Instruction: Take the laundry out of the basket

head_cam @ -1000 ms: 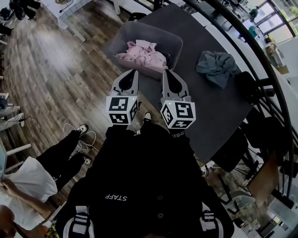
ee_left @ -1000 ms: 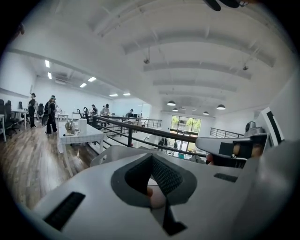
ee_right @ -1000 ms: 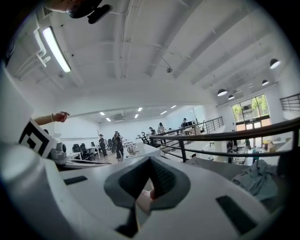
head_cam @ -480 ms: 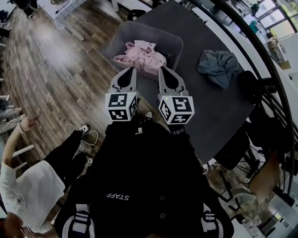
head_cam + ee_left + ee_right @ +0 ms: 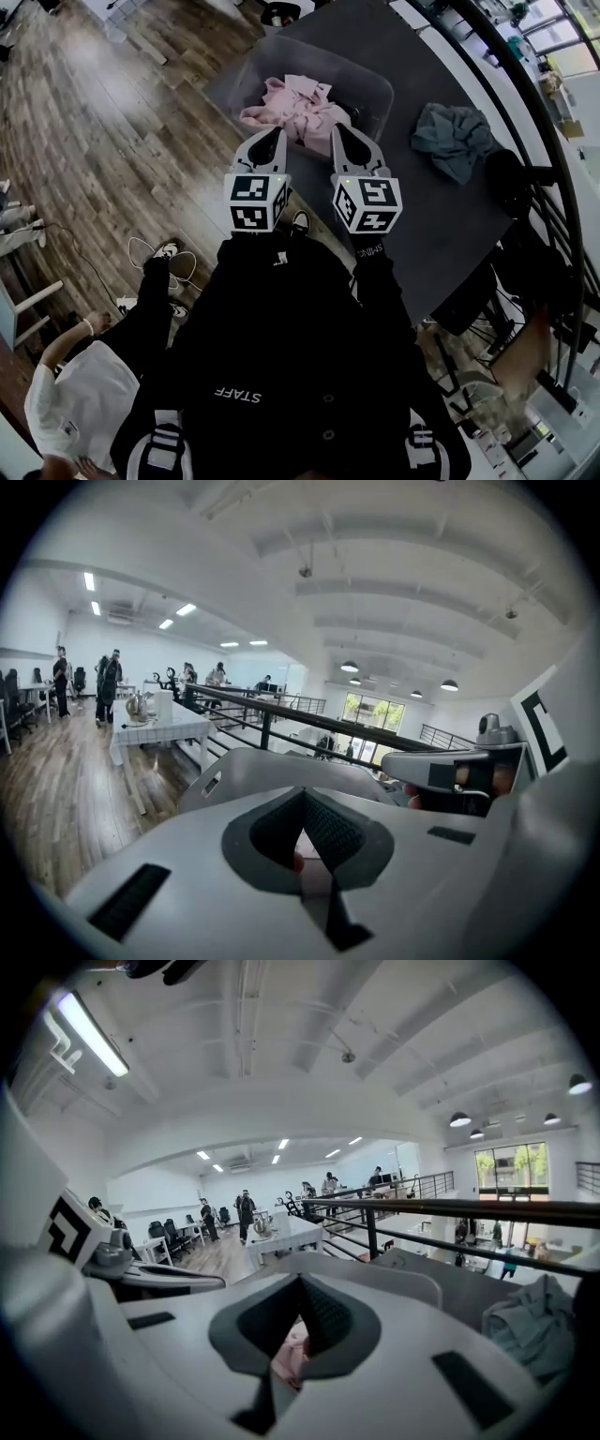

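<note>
A grey laundry basket (image 5: pixel 314 58) stands at the near-left end of the dark table (image 5: pixel 427 220), with pink laundry (image 5: pixel 298 105) bunched inside it. A grey-blue garment (image 5: pixel 457 141) lies on the table to its right. My left gripper (image 5: pixel 274 135) and right gripper (image 5: pixel 338 131) are side by side at the basket's near rim, both shut and holding nothing. In the left gripper view the basket rim (image 5: pixel 281 761) shows just past the left gripper (image 5: pixel 302 795). Below the right gripper (image 5: pixel 300 1281), the right gripper view shows pink laundry (image 5: pixel 291 1354), with the basket rim (image 5: pixel 405 1275) and the garment (image 5: pixel 527 1324) further right.
A curved black railing (image 5: pixel 548 150) runs along the table's far right side, and a black object (image 5: pixel 506 173) sits near that edge. Wooden floor (image 5: pixel 112 141) lies to the left. A person in a white top (image 5: pixel 75 403) crouches at lower left, with cables and shoes (image 5: pixel 164 258) nearby.
Both grippers have moved forward and down, from short of the basket to its near rim beside the pink laundry. The person at lower left has shifted position.
</note>
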### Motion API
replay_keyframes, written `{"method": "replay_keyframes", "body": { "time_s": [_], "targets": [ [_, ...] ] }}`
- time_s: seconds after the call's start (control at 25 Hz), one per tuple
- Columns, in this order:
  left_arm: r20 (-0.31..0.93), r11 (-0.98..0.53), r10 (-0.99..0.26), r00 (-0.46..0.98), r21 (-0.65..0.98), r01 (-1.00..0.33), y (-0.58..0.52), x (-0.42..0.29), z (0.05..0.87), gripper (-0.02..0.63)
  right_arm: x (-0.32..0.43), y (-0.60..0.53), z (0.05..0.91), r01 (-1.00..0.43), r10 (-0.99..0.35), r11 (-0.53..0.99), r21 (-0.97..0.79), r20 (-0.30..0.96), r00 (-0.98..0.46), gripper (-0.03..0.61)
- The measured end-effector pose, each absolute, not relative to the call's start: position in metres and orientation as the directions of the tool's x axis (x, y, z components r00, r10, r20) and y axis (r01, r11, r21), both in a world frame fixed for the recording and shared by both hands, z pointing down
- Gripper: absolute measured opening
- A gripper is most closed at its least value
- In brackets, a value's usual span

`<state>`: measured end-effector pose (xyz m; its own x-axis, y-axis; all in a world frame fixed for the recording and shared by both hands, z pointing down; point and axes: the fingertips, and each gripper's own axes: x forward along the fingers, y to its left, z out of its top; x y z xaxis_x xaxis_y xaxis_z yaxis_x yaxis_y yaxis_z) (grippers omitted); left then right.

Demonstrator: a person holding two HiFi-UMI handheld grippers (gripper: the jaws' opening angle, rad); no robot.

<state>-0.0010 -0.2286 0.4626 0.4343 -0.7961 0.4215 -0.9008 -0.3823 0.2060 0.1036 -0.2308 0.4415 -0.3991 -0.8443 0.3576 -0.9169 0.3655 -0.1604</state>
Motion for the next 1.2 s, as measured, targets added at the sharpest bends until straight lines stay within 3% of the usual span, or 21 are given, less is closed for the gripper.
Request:
{"method": "replay_keyframes", "body": {
  "time_s": [1.2],
  "targets": [
    [0.639, -0.393, -0.602, 0.478, 0.284, -0.874, -0.338, -0.013, 0.530, 0.000, 0.064, -0.340, 0.544, -0.862, -0.617, 0.476, -0.173, 0.634, -0.467, 0.015]
  ]
}}
